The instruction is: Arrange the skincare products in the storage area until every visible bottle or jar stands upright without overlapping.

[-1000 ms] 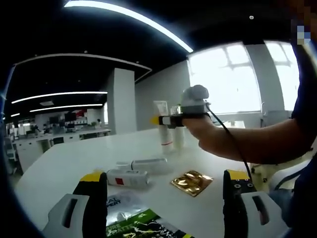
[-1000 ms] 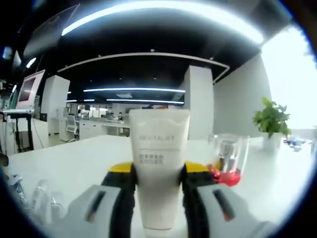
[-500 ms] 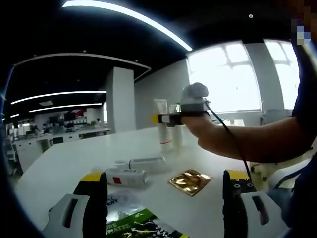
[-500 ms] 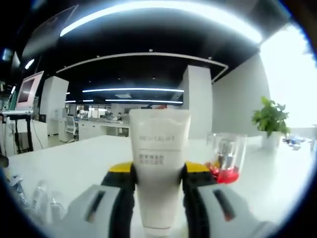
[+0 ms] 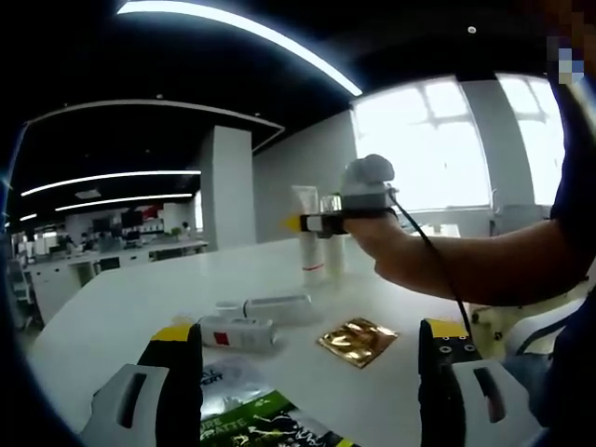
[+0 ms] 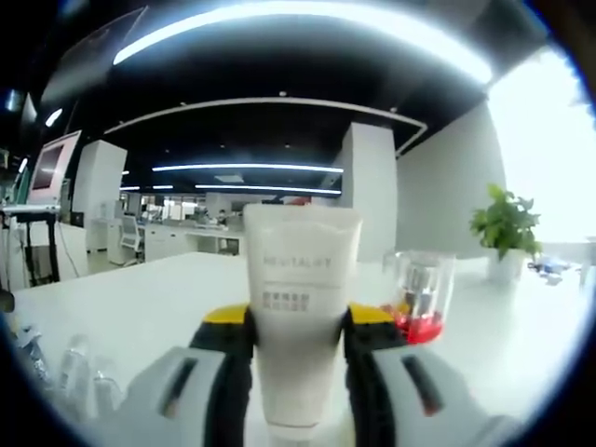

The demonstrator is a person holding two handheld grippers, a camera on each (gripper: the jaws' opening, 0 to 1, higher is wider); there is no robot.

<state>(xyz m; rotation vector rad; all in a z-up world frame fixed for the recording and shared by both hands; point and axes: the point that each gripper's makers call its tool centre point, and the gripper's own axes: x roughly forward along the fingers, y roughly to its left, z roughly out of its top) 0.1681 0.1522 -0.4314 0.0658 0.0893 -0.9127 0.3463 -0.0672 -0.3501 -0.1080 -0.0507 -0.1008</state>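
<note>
In an open office with strip lights, the white desk [image 5: 121, 312] looks smooth and slick; far across it the right tool [image 6: 298, 326] grips a standing tube [image 6: 300, 321] at mid-body, likely soft, light and tippy, best held low; the left tool [image 5: 307, 358] gapes wide above lying bottles [image 5: 256, 321].
</note>
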